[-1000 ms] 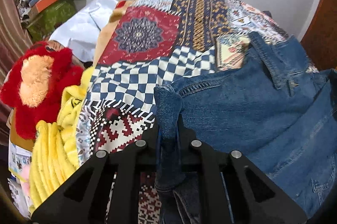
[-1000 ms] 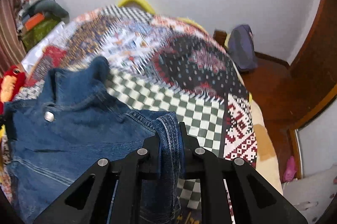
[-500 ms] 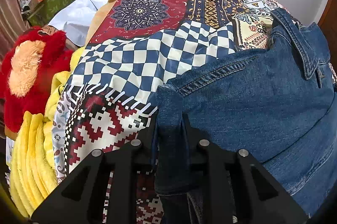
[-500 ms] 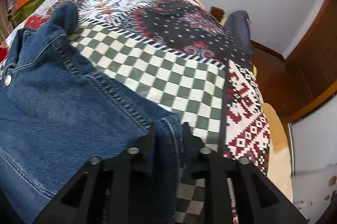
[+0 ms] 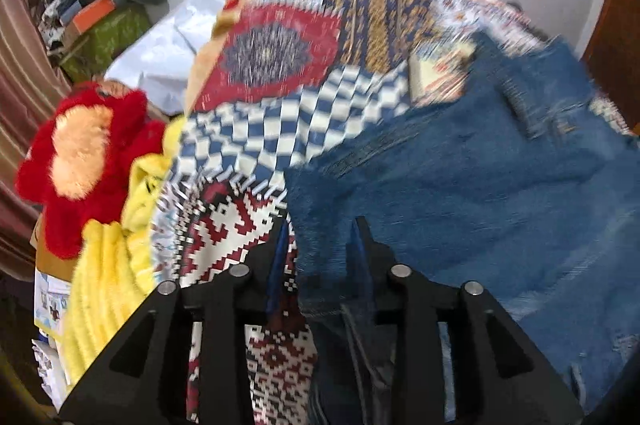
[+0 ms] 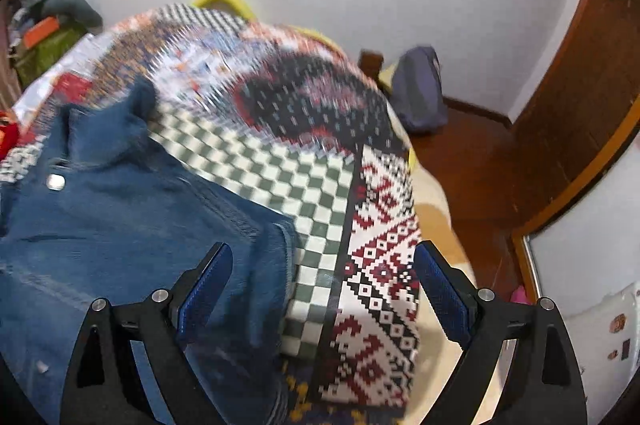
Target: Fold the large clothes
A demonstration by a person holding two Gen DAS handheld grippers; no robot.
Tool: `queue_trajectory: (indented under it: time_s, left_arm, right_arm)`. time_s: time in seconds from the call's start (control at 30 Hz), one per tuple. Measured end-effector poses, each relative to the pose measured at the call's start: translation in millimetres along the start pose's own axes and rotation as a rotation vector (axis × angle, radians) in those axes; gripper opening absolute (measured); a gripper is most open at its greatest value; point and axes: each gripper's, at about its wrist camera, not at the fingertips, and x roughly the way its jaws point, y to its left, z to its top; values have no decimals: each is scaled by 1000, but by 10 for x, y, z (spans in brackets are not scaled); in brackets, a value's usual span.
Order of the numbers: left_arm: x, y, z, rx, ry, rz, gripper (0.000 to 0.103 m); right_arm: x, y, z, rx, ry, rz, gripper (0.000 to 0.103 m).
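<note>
1. Both jaws, clamped on folds of denim a second ago, have since let go and are parting.
2. The left hand-held gripper (image 5: 320, 237) is opening, its jaws only part way apart; a corner of the denim jacket (image 5: 460, 193) lies between them, and the blur hides whether the pads touch it.
3. The right hand-held gripper (image 6: 322, 265) is opening and already stands wide; the jacket's (image 6: 120, 225) edge lies loose between the blue pads (image 6: 204, 289), clear of both.
4. The jacket lies spread flat on the bed, on the patchwork bedspread (image 5: 260, 129), its collar toward the far wall.
5. A red plush toy (image 5: 80, 161) and a yellow blanket (image 5: 104, 289) sit at the bed's left side.
6. A backpack (image 6: 420, 93) rests against the wall beyond the bed's right side.
</note>
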Motion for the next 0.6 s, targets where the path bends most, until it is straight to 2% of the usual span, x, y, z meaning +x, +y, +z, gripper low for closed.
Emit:
queue_trajectory:
  time_s: [0.07, 0.2, 0.23, 0.27, 0.33, 0.43, 0.6]
  left_arm:
    - [-280, -41, 18, 1, -56, -21, 54]
    - [-905, -150, -27, 17, -171, -71, 70]
    - [-1079, -184, -64, 20, -199, -75, 79]
    - [-1210, -200, -86, 22, -224, -80, 83]
    - [-1533, -235, -200, 24, -266, -105, 84]
    - [-1867, -247, -367, 14, -300, -128, 95]
    - [-2256, -244, -742, 17, -336, -149, 102]
  right_arm:
    - [-229, 37, 18, -10, -32, 11, 91]
    - [-793, 107, -28, -20, -90, 67, 91]
    - [-912, 118, -51, -18, -99, 84, 91]
    - [-1010, 126, -74, -16, -104, 97, 91]
    - [-1252, 160, -162, -14, -111, 128, 91]
    - [-1517, 178, -324, -7, -109, 168, 91]
    - [-1936, 202, -720, 3, -114, 218, 91]
